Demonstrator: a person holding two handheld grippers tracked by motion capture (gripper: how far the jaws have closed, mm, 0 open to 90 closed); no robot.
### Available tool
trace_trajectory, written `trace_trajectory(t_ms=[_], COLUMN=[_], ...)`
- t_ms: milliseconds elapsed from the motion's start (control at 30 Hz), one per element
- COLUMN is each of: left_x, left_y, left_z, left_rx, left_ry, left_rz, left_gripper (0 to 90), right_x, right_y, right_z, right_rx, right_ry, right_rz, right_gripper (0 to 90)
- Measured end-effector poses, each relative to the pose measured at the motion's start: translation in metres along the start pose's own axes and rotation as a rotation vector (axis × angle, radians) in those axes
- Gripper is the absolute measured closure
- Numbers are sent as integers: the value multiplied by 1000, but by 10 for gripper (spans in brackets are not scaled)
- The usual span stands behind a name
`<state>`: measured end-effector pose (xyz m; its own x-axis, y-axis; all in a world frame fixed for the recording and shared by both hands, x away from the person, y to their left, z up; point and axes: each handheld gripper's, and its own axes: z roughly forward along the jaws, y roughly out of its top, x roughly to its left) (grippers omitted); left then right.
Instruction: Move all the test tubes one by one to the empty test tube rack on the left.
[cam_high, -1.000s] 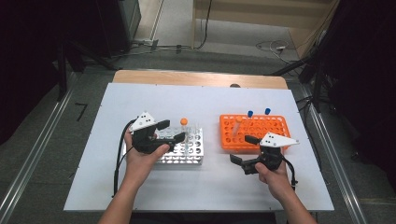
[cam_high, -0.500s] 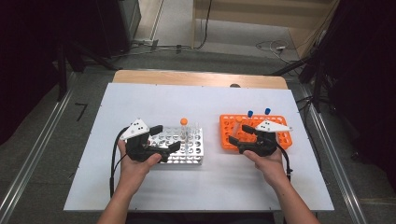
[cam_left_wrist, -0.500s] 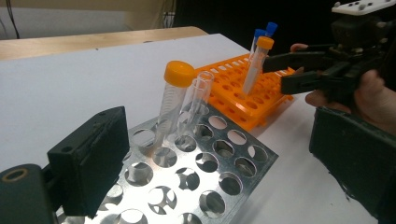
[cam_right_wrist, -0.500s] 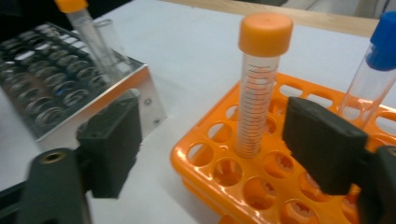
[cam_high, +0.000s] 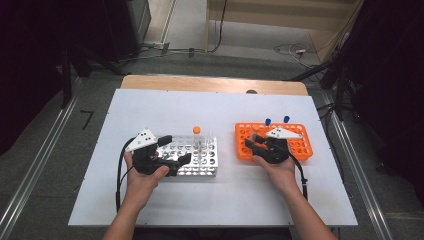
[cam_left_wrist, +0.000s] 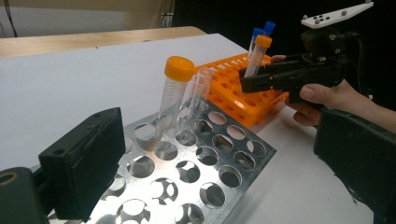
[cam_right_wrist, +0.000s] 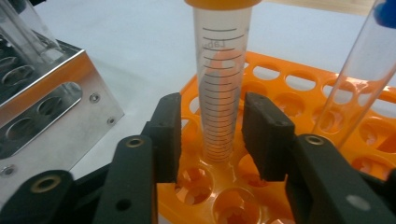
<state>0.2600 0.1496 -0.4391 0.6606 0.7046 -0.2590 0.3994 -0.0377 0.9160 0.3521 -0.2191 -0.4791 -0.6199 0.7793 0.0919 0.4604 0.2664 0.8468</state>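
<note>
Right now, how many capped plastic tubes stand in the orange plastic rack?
3: one orange-capped tube between the right gripper jaws, two blue-capped tubes at the orange rack far edge.

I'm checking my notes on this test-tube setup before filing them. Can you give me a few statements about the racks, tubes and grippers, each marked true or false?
1. The right gripper has an orange-capped tube between its jaws. True; the jaws have just been closing, and narrow gaps show at both pads.
2. That tube stands in the metal rack. False: it stands in the orange rack.
3. The left gripper holds a tube. False: its jaws are open with nothing between them, over the metal rack.
4. The metal rack holds a capped tube with an orange cap. True.
5. The orange rack holds tubes with blue caps. True.
</note>
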Motion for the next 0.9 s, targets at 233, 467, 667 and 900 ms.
trace_trajectory(t_ms=[233, 467, 667, 900], left_x=[-3, -6, -10, -14], left_y=[0, 2, 3, 4], left_z=[-1, 0, 1, 3], left_rx=[0, 1, 3, 8], left_ry=[7, 1, -12, -22], left_rz=[5, 12, 28, 39], left_gripper=[26, 26, 26, 26], right_x=[2, 4, 8, 18], right_y=[-4, -3, 4, 8], right_z=[2, -3, -17, -32], right_rx=[-26, -61, -113, -119], right_ry=[-39, -39, -36, 32], right_rz=[-45, -67, -77, -90], right_gripper=[717, 726, 727, 727])
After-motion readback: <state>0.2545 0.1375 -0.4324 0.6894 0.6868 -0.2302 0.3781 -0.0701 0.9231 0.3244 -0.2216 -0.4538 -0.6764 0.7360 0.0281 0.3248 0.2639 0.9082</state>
